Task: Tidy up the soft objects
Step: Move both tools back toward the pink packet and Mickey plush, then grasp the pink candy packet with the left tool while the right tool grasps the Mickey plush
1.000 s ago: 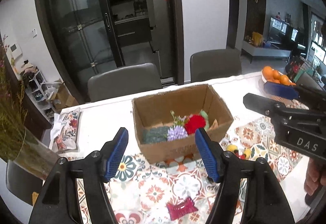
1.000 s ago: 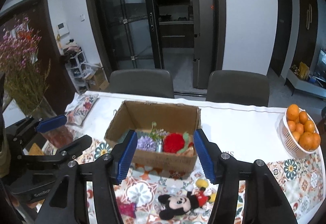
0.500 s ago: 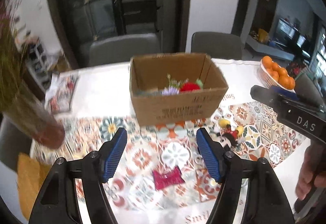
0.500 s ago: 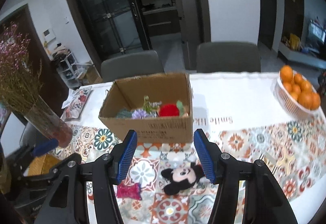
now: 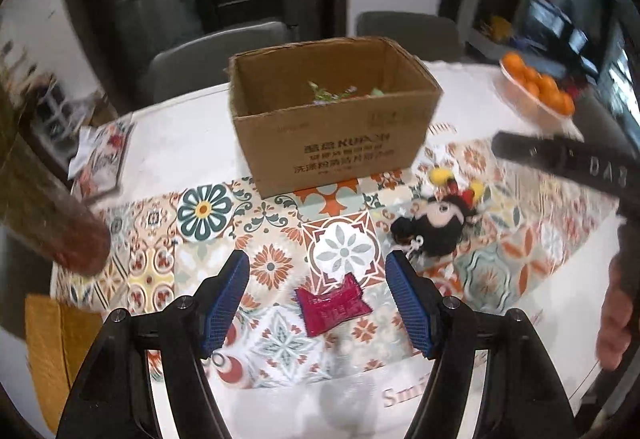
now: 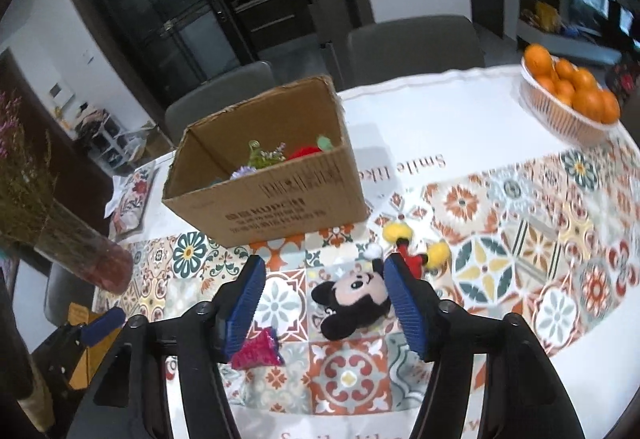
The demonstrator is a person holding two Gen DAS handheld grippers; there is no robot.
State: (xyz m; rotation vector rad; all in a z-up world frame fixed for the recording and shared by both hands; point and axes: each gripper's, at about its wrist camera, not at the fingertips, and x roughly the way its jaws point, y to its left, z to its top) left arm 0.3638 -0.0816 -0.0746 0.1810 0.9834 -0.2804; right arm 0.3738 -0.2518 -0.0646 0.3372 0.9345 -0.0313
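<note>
A cardboard box [image 5: 332,143] stands on the patterned tablecloth with soft flowers inside; it also shows in the right wrist view [image 6: 276,195]. A Mickey plush [image 5: 436,223] lies in front of it, right of a crimson soft piece [image 5: 332,305]. My left gripper [image 5: 318,303] is open, above the crimson piece. My right gripper [image 6: 322,303] is open above the Mickey plush [image 6: 354,299], with the crimson piece [image 6: 256,351] at its left finger.
A glass vase of dried flowers [image 6: 76,251] stands at the left. A basket of oranges [image 6: 572,99] sits at the far right. A printed cushion [image 5: 104,159] lies at the far left. Grey chairs [image 6: 412,47] stand behind the table.
Both grippers have dropped and tilted down toward the table. The left now hangs over the crimson piece, the right over the Mickey plush. Both stay open.
</note>
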